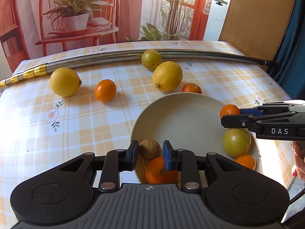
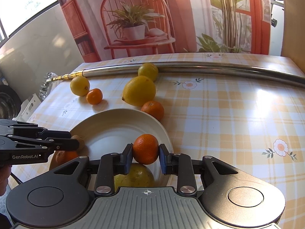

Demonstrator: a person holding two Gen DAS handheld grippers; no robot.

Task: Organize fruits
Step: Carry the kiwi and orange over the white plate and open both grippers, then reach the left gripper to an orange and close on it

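We held the right tongs [image 2: 145, 155] closed on a mandarin [image 2: 145, 148] above the near rim of the cream plate [image 2: 114, 122]. The left tongs [image 1: 150, 155] stood wide and empty over the plate's other side. On the plate [image 1: 183, 118] already lay a kiwi [image 1: 149, 149], a green citrus [image 1: 236, 142] and two mandarins. Left on the tabletop [image 1: 76, 126] were two lemons [image 1: 64, 82] [image 1: 167, 76], two mandarins [image 1: 105, 90] [image 1: 191, 88] and a green citrus [image 1: 151, 59] against the metal pole [image 1: 114, 60]. We judged the task roughly half done.
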